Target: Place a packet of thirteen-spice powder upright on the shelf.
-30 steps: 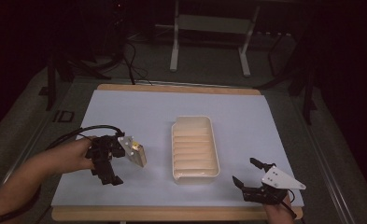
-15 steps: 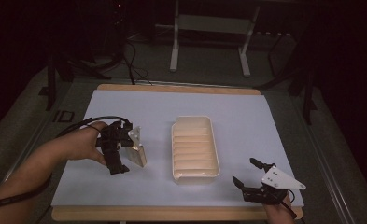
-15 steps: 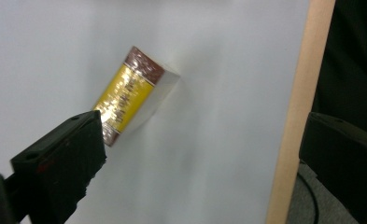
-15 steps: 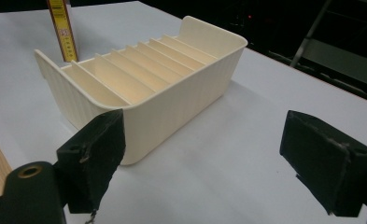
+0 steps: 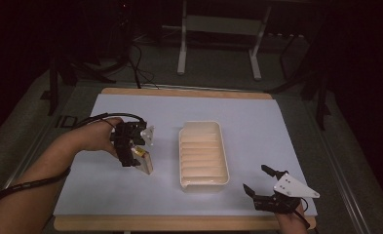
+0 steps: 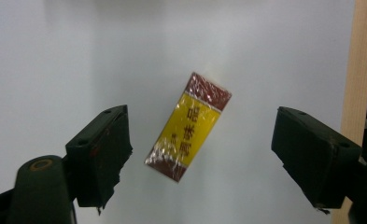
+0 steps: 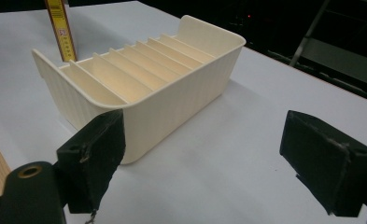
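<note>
The packet [image 6: 188, 127] lies flat on the white sheet [image 5: 257, 126] left of the slotted tray [image 5: 203, 181], framed by the left gripper [image 6: 200, 154], whose wide-apart jaws, just closing, grip nothing. The right gripper [image 7: 218, 163] is held open and empty near the tray. The pickup and placing are judged not yet done.

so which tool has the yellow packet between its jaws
The left tool: its jaws have just been closing with the packet between them, untouched. The right tool has nothing between its jaws.

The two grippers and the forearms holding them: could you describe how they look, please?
Both the left gripper and right gripper are black with blocky, worn jaws. A pale three-cornered plate tops each. A black cable trails along the bare left forearm.
</note>
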Demonstrator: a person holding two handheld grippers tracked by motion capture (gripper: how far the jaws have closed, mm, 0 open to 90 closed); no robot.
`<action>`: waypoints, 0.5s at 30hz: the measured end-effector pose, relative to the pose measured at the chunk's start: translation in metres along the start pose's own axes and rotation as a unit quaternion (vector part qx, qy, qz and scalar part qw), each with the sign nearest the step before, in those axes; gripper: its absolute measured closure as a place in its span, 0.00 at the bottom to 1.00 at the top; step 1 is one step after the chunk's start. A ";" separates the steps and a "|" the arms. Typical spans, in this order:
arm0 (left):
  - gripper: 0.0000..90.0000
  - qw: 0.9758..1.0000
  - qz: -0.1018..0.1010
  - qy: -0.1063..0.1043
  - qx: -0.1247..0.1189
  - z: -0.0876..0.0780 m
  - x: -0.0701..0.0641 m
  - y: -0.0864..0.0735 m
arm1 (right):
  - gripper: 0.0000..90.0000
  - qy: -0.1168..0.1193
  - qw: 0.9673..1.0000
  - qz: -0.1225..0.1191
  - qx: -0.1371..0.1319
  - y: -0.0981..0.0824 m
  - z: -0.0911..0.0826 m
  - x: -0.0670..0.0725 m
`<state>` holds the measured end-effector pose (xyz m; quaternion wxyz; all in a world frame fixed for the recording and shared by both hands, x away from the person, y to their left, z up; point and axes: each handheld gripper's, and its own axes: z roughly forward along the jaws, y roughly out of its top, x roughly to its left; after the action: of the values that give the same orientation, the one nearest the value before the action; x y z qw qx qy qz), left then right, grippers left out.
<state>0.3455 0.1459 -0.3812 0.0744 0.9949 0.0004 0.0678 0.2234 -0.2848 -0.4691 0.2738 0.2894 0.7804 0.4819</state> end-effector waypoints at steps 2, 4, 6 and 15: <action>0.24 1.000 0.001 0.002 0.003 0.001 0.000 0.001 | 0.16 0.000 1.000 0.001 0.000 0.000 0.000 0.000; 0.28 1.000 0.012 -0.001 0.010 0.007 0.004 0.003 | 0.16 0.002 1.000 -0.002 0.001 0.000 0.000 0.000; 0.33 1.000 0.021 -0.001 0.012 0.010 0.005 0.003 | 0.16 0.002 1.000 -0.003 0.001 0.000 0.000 0.000; 0.46 0.998 0.042 0.001 0.044 0.031 0.007 0.004 | 0.16 0.005 1.000 0.002 0.000 -0.001 -0.001 -0.001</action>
<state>0.3568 0.1370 -0.4100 0.0280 0.9963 -0.0389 0.0713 0.2234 -0.2861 -0.4693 0.2692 0.2888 0.7809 0.4840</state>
